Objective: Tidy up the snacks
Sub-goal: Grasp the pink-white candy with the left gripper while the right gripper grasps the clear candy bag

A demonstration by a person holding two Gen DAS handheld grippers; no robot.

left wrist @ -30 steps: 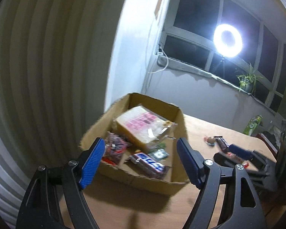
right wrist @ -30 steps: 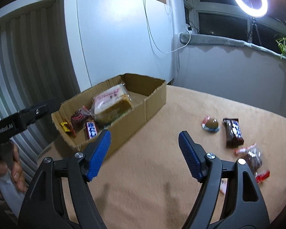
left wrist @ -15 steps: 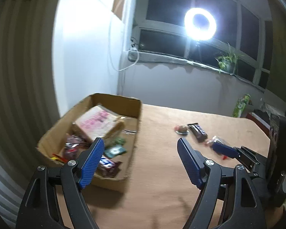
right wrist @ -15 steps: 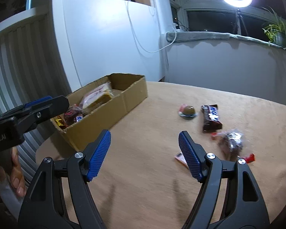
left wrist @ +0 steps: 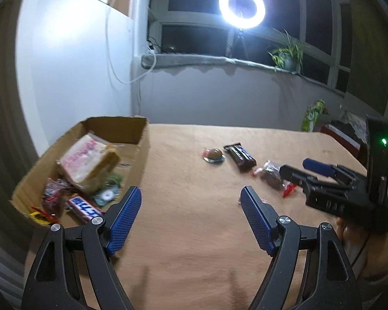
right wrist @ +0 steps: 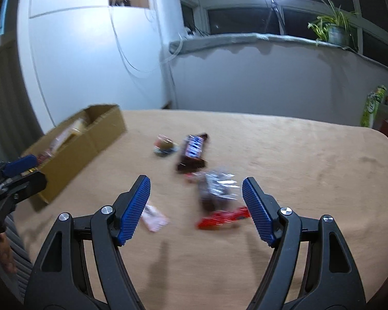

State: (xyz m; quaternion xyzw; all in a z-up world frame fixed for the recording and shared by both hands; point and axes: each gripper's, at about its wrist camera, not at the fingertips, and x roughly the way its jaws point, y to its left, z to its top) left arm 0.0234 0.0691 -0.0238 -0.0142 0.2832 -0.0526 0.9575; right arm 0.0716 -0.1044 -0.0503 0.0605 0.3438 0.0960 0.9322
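Observation:
A cardboard box [left wrist: 142,152] at the table's left holds a wrapped cake [left wrist: 88,160], a Snickers bar [left wrist: 85,208] and other snacks; it also shows in the right wrist view [right wrist: 90,142]. Loose on the table lie a round candy [right wrist: 164,144], a dark Snickers bar [right wrist: 192,151], a clear packet of dark sweets [right wrist: 217,191], a red wrapper [right wrist: 222,217] and a pale sachet [right wrist: 154,215]. My left gripper [left wrist: 190,214] is open and empty beside the box. My right gripper [right wrist: 196,206] is open and empty, just before the clear packet.
The wooden table [left wrist: 194,245] ends at a wall with a windowsill, ring light [left wrist: 241,6] and potted plant [right wrist: 335,29]. A green bag [right wrist: 372,106] stands off the table's far right. Grey ribbed panels lie left of the box.
Both grippers have swung right, away from the box and toward the loose snacks. The right gripper has come close to the clear packet. Both stay open.

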